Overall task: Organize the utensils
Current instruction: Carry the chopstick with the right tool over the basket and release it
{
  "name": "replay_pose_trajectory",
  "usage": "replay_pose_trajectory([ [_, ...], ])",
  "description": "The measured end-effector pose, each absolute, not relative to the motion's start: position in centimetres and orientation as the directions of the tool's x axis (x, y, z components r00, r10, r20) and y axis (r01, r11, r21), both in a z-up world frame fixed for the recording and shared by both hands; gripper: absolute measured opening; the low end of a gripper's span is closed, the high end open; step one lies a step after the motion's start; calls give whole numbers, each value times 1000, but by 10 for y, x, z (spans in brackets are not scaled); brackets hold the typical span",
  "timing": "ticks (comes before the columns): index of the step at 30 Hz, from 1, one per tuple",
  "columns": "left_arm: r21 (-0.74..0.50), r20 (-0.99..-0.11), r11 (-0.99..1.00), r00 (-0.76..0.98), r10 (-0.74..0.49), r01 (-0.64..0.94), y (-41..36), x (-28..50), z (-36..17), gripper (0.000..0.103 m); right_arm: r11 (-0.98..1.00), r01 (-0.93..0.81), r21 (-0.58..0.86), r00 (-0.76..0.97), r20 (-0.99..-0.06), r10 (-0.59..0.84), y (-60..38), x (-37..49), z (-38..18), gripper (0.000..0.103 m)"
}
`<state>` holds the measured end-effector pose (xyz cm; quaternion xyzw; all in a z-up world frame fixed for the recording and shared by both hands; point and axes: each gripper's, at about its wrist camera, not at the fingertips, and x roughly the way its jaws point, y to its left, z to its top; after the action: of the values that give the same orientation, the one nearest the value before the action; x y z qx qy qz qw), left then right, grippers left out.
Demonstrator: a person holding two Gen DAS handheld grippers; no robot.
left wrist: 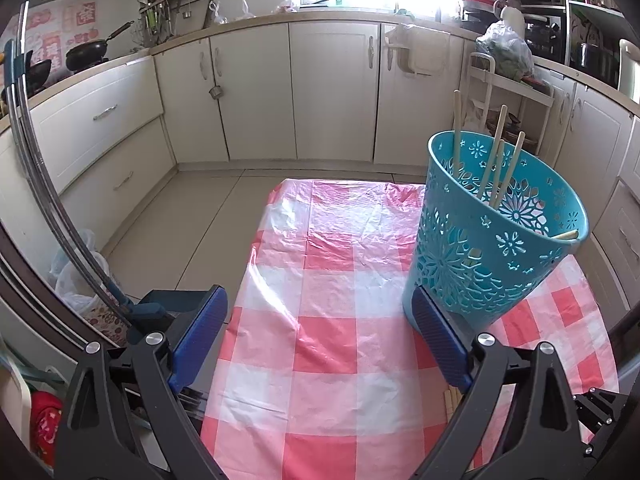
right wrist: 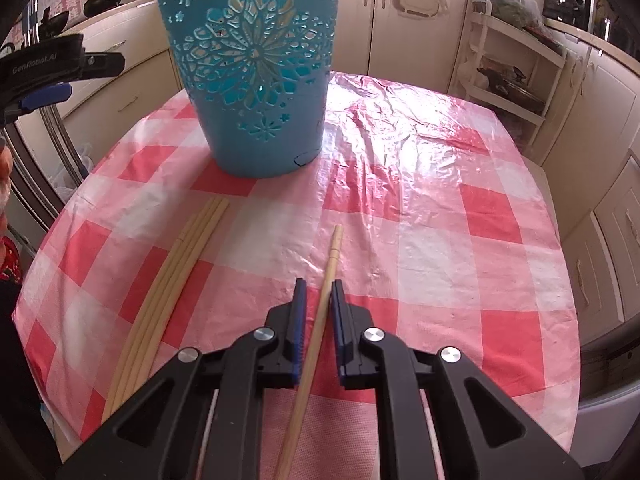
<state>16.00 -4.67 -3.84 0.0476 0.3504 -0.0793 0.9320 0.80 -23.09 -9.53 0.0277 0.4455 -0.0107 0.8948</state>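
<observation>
A teal cut-out basket (left wrist: 496, 232) stands on the pink checked tablecloth (left wrist: 332, 280) and holds several wooden chopsticks (left wrist: 500, 156). It also shows in the right wrist view (right wrist: 256, 68). My left gripper (left wrist: 320, 320) is open and empty, its right finger beside the basket's base. My right gripper (right wrist: 319, 292) has its jaws narrowed around a single chopstick (right wrist: 326, 276) that lies on the cloth; small gaps show at the pads. A bundle of several chopsticks (right wrist: 172, 280) lies to its left.
The tablecloth's far edge (right wrist: 400, 84) drops toward white kitchen cabinets (left wrist: 256, 92). A white shelf rack (right wrist: 508, 76) stands at the right. The left gripper shows at the upper left of the right wrist view (right wrist: 44, 80). Plastic bags (left wrist: 76, 276) sit on the floor at left.
</observation>
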Motion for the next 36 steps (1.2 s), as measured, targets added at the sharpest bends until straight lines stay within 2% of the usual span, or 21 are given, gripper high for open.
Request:
replay_pose_trajectory([
  [5, 33, -676, 983, 728, -111, 181, -47, 162, -43, 90, 999, 40, 31, 602, -798, 1, -230, 9, -95, 15],
  [6, 33, -678, 983, 727, -111, 180, -47, 163, -44, 90, 998, 41, 43, 598, -801, 10, -232, 9, -95, 9],
  [7, 32, -680, 983, 725, -110, 179, -47, 163, -44, 90, 997, 41, 58, 595, -804, 22, -233, 9, -95, 7],
  [14, 34, -693, 983, 713, -109, 183, -49, 166, -49, 90, 999, 19, 33, 593, -805, 15, -229, 10, -95, 7],
  [19, 36, -702, 983, 704, -104, 181, -50, 168, -54, 90, 978, 44, 204, 568, -811, 143, -247, 4, -91, 6],
  [23, 31, -705, 983, 701, -107, 181, -51, 168, -55, 90, 914, 18, 405, 625, -719, 306, -267, -10, -65, 6],
  [28, 36, -708, 982, 698, -107, 188, -55, 167, -56, 90, 827, -59, 559, 721, -549, 423, -283, -16, -7, 6],
  [32, 35, -709, 981, 697, -109, 189, -56, 166, -56, 90, 782, -141, 607, 788, -410, 460, -285, -2, 48, 6],
  [36, 29, -708, 982, 697, -112, 187, -57, 166, -56, 90, 798, -190, 572, 851, -309, 424, -277, 23, 95, 6],
])
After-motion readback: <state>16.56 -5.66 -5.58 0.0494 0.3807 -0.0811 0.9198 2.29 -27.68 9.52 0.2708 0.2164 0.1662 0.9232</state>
